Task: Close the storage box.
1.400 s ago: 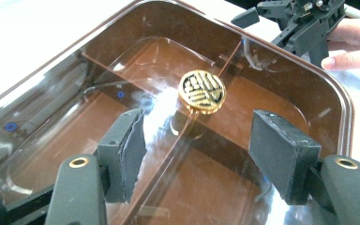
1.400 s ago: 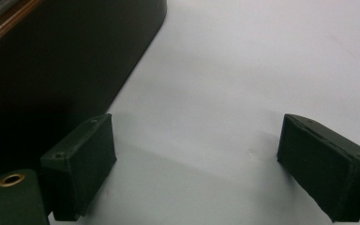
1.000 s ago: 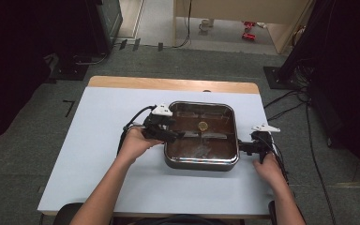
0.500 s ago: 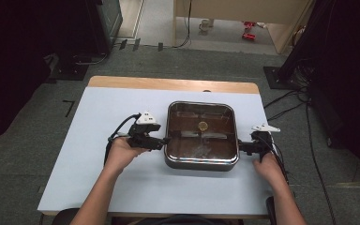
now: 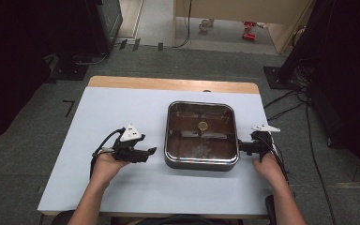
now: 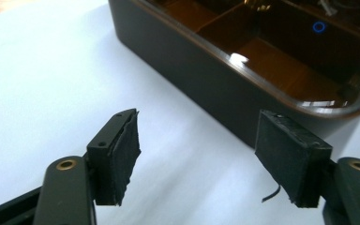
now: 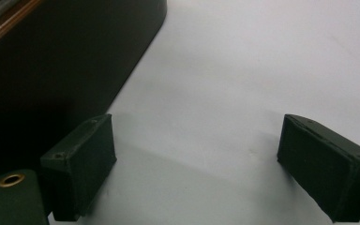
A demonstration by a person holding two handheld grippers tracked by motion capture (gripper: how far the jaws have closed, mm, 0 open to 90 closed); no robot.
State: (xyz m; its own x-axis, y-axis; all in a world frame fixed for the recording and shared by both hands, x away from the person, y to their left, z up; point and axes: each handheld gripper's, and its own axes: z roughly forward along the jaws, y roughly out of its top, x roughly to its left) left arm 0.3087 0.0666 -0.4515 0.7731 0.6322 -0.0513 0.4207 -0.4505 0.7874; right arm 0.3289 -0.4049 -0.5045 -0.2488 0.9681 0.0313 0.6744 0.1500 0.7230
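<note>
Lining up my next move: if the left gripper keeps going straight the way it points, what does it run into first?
Most likely the dark side wall of the square pan, near its corner. The left gripper points at it with jaws apart, nothing between them, only bare table in the gap. Its jaws have just been opening.

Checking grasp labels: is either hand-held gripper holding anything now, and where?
Nothing held. Left hand-held gripper is open, its jaws just opening, clear of the pan. Right hand-held gripper is open beside it.
</note>
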